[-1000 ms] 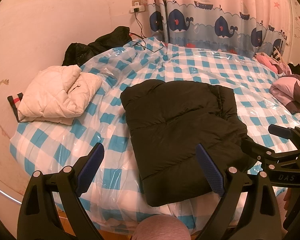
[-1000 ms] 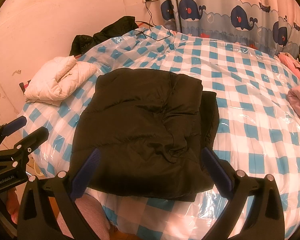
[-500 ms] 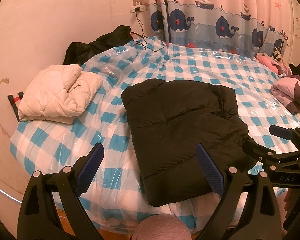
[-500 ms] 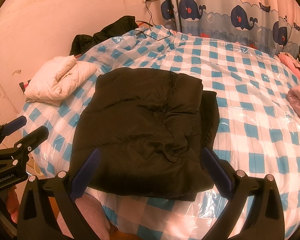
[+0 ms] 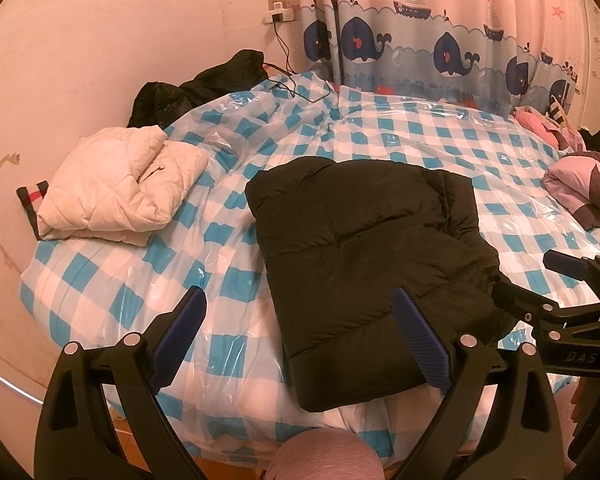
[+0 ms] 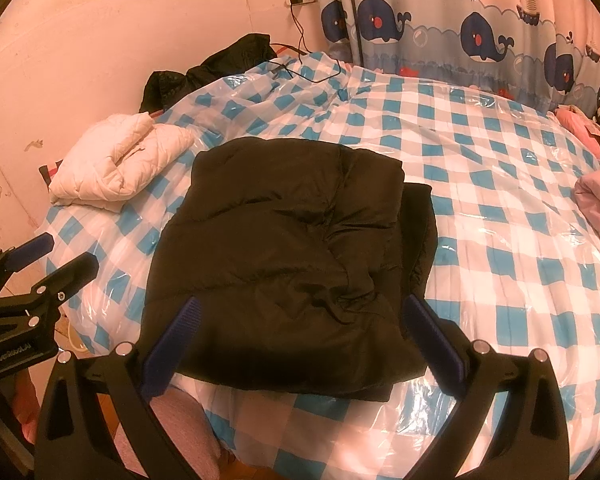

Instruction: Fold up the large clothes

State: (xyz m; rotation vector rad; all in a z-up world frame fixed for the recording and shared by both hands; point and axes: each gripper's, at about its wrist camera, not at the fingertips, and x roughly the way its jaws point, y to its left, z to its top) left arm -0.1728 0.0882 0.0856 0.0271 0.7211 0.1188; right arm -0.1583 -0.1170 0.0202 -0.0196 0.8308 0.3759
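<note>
A black puffer jacket (image 5: pixel 364 256) (image 6: pixel 284 256) lies folded into a thick rectangle on the blue-and-white checked bed (image 5: pixel 440 136) (image 6: pixel 500 208), near its front edge. My left gripper (image 5: pixel 300 336) hovers open before the bed, its right finger over the jacket's near left part, holding nothing. My right gripper (image 6: pixel 300 344) is open too, straddling the jacket's near edge from above without gripping it. Each gripper shows at the side of the other's view: the right gripper (image 5: pixel 540 284), the left gripper (image 6: pixel 56 256).
A folded cream quilted jacket (image 5: pixel 120 192) (image 6: pixel 116 164) rests at the bed's left edge. Dark clothes (image 5: pixel 204 84) and a charger cable (image 5: pixel 296 88) lie near the wall. Pink and purple clothes (image 5: pixel 584 188) are piled at the right. Clear plastic covers the bed. A knee in grey-pink fabric (image 5: pixel 324 456) is below.
Both grippers have barely shifted; the view has crept slightly, and the jacket lies as before. Both stay open.
</note>
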